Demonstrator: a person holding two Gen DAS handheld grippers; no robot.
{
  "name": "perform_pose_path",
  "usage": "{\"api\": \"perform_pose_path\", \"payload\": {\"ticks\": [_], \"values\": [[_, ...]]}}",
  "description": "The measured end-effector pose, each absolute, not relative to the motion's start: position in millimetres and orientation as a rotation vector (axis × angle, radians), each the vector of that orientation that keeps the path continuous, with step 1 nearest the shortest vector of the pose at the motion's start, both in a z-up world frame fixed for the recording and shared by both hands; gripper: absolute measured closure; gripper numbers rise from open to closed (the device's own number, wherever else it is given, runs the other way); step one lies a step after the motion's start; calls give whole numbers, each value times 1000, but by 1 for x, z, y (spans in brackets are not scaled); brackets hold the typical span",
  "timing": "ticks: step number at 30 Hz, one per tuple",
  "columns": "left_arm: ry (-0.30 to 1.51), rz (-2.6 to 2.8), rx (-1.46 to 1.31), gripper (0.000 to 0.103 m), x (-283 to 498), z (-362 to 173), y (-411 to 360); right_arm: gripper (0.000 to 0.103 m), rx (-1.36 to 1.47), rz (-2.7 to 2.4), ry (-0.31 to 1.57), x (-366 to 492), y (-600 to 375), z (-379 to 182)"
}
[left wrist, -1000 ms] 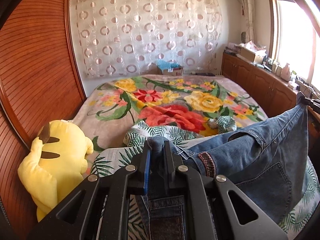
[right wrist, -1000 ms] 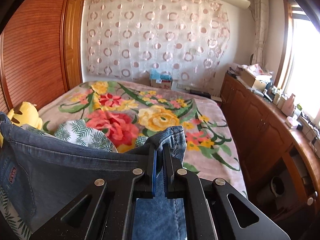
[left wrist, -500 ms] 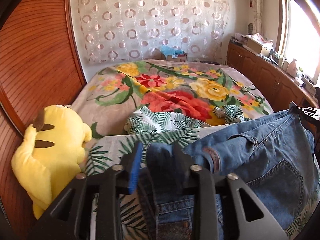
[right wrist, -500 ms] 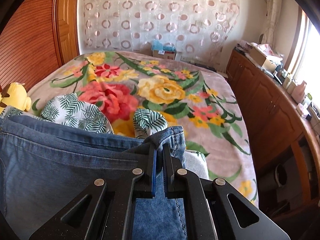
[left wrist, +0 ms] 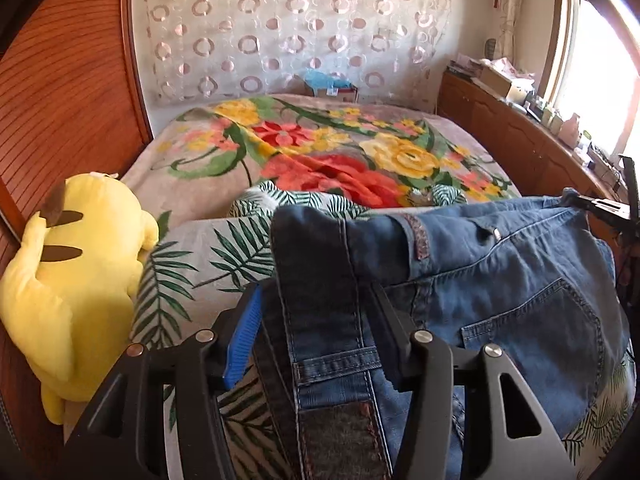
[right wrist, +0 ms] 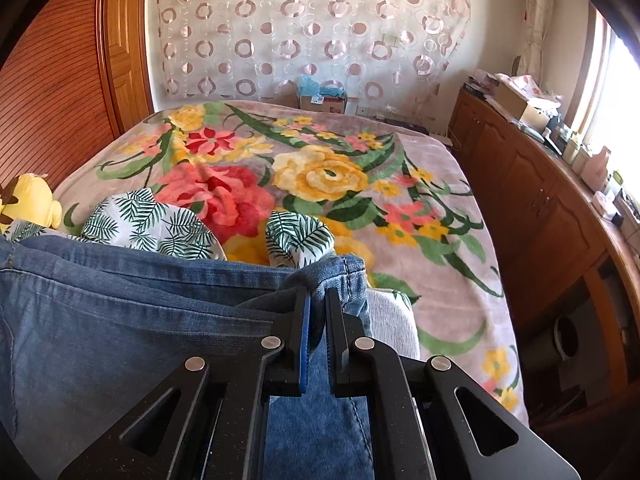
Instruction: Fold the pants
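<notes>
L gripper (left wrist: 316, 320): jaws just been opening, now apart, jeans (left wrist: 500, 280) waistband loose btwn them, no pinch | R gripper (right wrist: 318, 320): near-together, clamped on jeans corner, easing | jeans laid on leaf-print cover (left wrist: 192, 264) at bed's near end | vs 1 s ago: L was clamped, jeans hung higher | I judge: laydown done, release underway.

Bright daylight from the overexposed window (left wrist: 596, 92) at right; sharp centres, fisheye-bent, dark-vignetted edges.
</notes>
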State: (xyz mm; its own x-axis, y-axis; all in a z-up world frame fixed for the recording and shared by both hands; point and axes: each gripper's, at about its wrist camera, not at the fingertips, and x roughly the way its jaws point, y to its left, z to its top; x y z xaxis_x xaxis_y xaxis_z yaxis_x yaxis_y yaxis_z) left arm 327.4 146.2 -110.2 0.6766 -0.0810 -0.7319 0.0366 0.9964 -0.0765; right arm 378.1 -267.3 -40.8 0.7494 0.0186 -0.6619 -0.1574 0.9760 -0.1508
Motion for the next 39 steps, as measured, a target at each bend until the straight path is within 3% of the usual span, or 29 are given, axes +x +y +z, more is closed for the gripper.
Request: {"api": "perform_pose_path", "payload": {"ticks": [5, 10, 13, 17, 22, 27, 32, 39], "values": [[849, -74, -50, 49, 339, -118, 143, 87, -210, 93, 731, 374, -270, -43], [884, -85, -44, 59, 346, -126, 142, 85, -203, 93, 753, 377, -271, -51], [888, -104, -34, 70, 345, -128, 139, 84, -203, 100, 768, 380, -270, -57], [888, -140, -24, 97, 341, -128, 135, 84, -204, 111, 769, 380, -267, -59], [826, -109, 4, 103, 330, -111, 132, 84, -201, 115, 772, 381, -271, -59], [732, -54, -24, 103, 317, -79, 153, 84, -196, 113, 760, 378, -271, -57], [752, -61, -73, 101, 320, -77, 170, 84, -192, 114, 752, 374, -269, -59], [854, -79, -64, 61, 338, -113, 163, 84, -195, 122, 763, 374, -270, -64]]}}
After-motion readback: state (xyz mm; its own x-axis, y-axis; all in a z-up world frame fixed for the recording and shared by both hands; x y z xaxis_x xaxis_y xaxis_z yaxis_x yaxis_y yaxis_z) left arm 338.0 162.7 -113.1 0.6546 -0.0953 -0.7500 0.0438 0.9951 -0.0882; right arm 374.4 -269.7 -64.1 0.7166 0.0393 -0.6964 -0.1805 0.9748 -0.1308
